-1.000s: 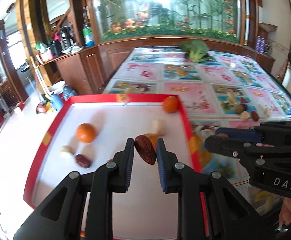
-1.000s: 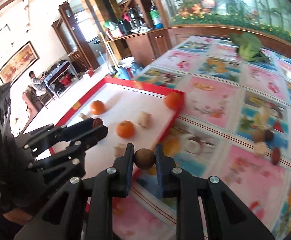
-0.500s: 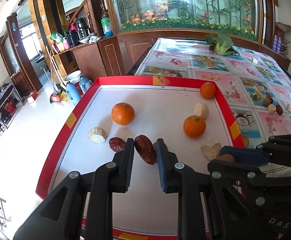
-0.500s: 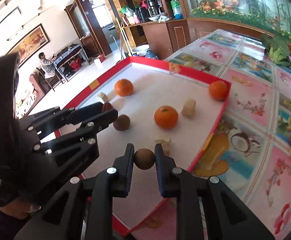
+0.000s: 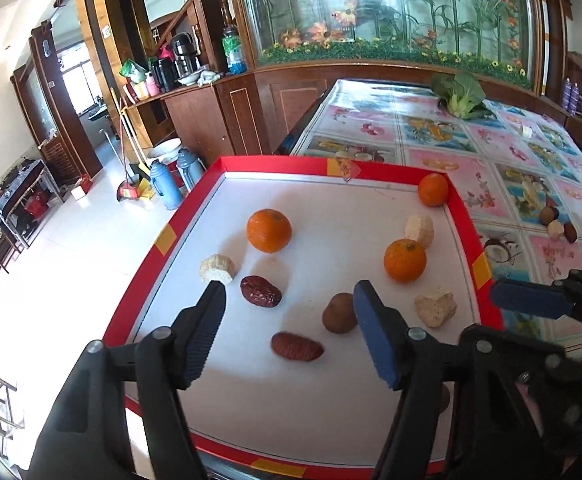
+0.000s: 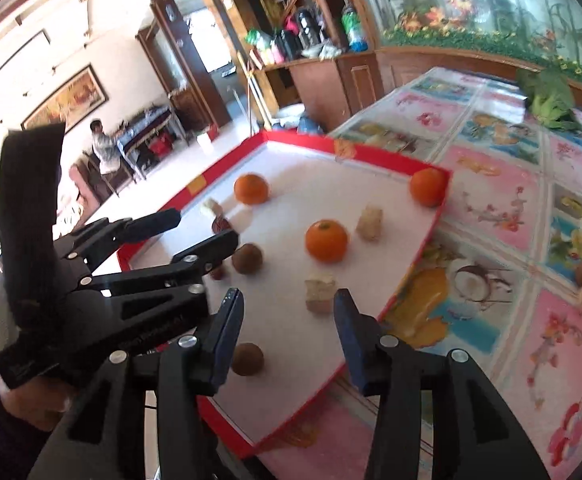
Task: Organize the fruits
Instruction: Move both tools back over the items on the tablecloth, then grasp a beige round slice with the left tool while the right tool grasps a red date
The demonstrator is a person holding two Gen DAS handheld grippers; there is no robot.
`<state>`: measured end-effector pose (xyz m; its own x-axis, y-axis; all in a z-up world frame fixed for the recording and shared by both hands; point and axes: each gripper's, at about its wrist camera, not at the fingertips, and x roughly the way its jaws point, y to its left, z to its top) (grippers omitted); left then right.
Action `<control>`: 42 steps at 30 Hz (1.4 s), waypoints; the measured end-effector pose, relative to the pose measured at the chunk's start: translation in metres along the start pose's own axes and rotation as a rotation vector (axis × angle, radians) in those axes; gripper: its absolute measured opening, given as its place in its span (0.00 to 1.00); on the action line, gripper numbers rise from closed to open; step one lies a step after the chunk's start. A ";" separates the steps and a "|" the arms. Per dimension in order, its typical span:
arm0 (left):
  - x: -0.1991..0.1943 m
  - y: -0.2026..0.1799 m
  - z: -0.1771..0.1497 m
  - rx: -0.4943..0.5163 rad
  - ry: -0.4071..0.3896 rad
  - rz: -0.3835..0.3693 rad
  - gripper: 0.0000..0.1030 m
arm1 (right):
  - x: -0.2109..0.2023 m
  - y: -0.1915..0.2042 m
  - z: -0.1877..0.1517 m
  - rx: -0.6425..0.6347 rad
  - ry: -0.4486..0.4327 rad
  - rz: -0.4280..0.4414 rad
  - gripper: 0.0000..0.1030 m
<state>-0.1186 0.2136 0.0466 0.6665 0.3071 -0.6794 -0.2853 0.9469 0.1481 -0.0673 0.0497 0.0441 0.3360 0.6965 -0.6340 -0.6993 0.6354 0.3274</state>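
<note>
Item: two fruits set down in the red tray (image 5: 461, 208); both grippers let go.
Red date (image 5: 297, 346) lies free between the left gripper (image 5: 287, 334)'s jaws, which have just opened wide. Brown round fruit (image 6: 247, 359) rests beside the right gripper (image 6: 289, 334)'s left jaw; those jaws, too, have just opened. Good practice: lift straight back, avoiding nudges.

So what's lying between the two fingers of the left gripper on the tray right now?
In the left wrist view, the open left gripper has a red date lying loose on the tray floor between its fingers, untouched. A brown round fruit sits just inside the right finger.
</note>
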 end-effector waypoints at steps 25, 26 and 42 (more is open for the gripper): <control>-0.040 -0.143 0.016 0.233 -0.003 -0.299 0.73 | -0.076 -0.187 -0.026 0.292 -0.010 -0.387 0.41; -0.039 -0.145 0.016 0.234 0.000 -0.305 0.73 | -0.073 -0.187 -0.025 0.293 -0.007 -0.388 0.38; -0.003 -0.212 0.039 0.255 0.113 -0.448 0.73 | -0.088 -0.224 -0.026 0.431 -0.093 -0.337 0.16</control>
<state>-0.0333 0.0153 0.0452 0.6023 -0.1325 -0.7872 0.1966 0.9804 -0.0146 0.0436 -0.1627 0.0077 0.5647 0.4449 -0.6951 -0.2285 0.8936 0.3864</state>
